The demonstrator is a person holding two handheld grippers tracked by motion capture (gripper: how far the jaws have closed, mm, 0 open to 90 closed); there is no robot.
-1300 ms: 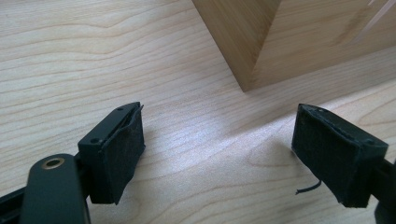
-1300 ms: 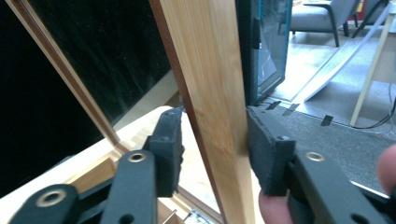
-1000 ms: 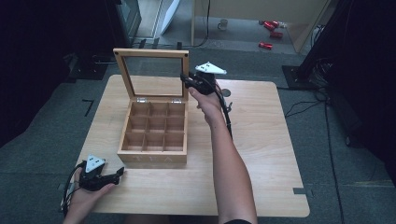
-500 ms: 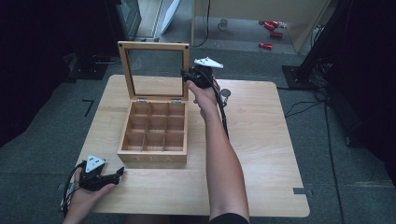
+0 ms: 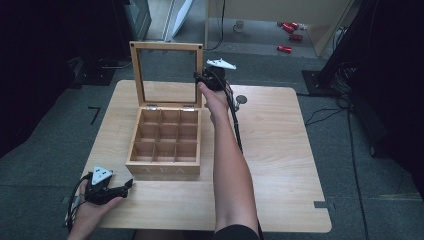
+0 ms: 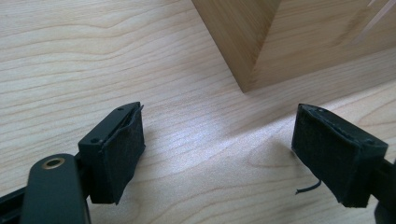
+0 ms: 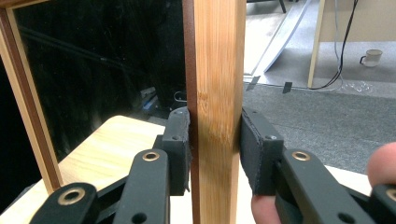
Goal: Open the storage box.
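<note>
Right fingers (image 7: 180, 149): clamped either side of the lid (image 7: 217, 107) frame, holding it upright.
Left gripper (image 6: 217, 154): spread, empty, idle near the box (image 6: 289, 37) corner.

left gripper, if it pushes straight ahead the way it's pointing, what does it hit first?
Most likely the light wooden tea box: its near corner stands just ahead, slightly right of centre between the open jaws of the left gripper. Before that there is bare wooden tabletop. Depth is hard to judge.

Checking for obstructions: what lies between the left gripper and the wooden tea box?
Nothing: between the left gripper and the tea box is bare tabletop, seen in the high view and the left gripper view.
</note>
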